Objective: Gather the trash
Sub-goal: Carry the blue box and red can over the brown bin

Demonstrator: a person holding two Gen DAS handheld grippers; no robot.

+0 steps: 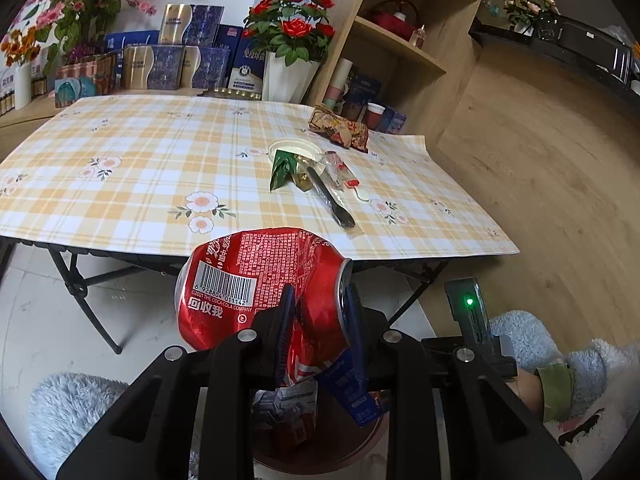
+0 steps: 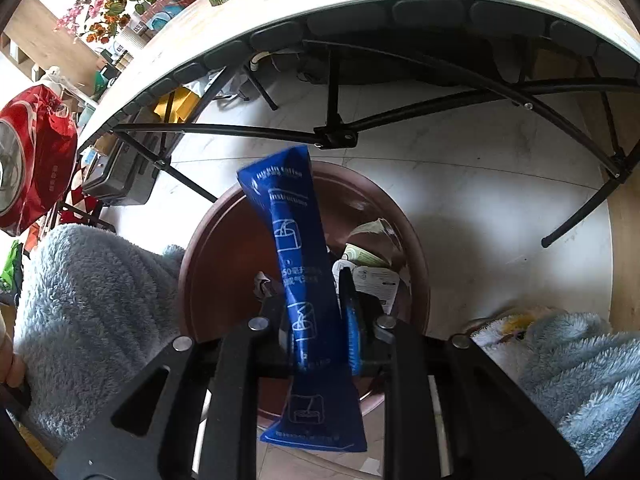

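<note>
Red cola can (image 1: 256,292): crushed aluminium, dented through the middle, barcode and white lettering facing the camera, silver top end turned to the right. Held in the left gripper (image 1: 320,304), whose jaws are narrowed onto the crumpled body, dark pads pressing from both sides. It hangs in the air just off the near table edge, above the bin. In the right wrist view it shows at the far left.

Blue sachet (image 2: 298,248): long, narrow stick pack, glossy blue with white line drawings and printed instructions, slightly bent near its top. Clamped between the nearly closed jaws of the right gripper (image 2: 312,300), standing roughly upright, directly over the bin's mouth.

Bin (image 2: 208,240): round, reddish-brown, on the pale floor beside the folding table. Inside lie white and green printed wrappers (image 2: 372,264).

Table (image 1: 140,168): covered with a yellow-and-white checked cloth with flower prints. Still on it, toward the right side: a white lid (image 1: 294,148), a green foil wrapper (image 1: 286,168) just beside the lid, a black plastic fork (image 1: 330,200), a clear wrapper with red ends (image 1: 340,168), and a crumpled brown patterned paper (image 1: 340,126) farther back.

Fluffy light-blue sleeves (image 2: 88,300) frame both views.
</note>
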